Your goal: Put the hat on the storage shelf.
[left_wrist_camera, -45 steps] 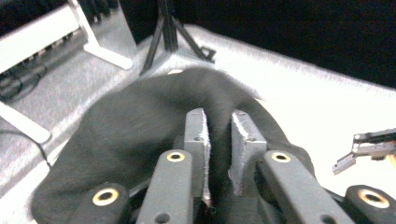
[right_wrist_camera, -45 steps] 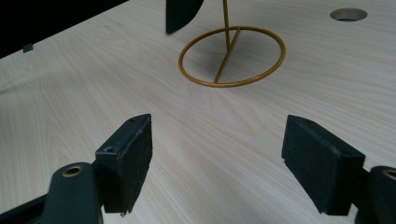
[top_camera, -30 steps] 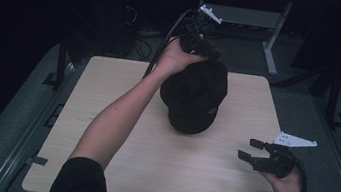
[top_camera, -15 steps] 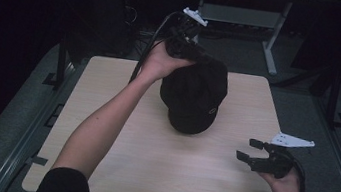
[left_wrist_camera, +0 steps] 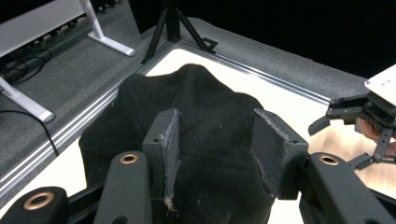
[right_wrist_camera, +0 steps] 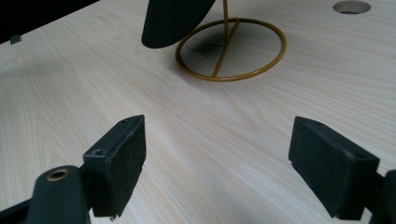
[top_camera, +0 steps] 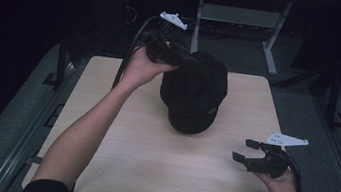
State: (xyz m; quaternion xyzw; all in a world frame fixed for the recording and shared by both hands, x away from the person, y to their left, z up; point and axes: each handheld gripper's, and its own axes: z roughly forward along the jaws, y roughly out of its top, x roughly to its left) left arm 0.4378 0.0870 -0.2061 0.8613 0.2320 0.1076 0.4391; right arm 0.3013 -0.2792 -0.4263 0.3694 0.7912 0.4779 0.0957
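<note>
Fingers of right gripper apart; gold stand beneath cap.

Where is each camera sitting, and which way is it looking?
High view: above the person's side, looking forward and down on the table; both forearms, left gripper, right gripper.
Left gripper view: rides the left gripper, looking along its jaws at the black cap.
Right gripper view: rides the right gripper, looking low across the table at a gold wire stand.
Shared: the cap and the table.
</note>
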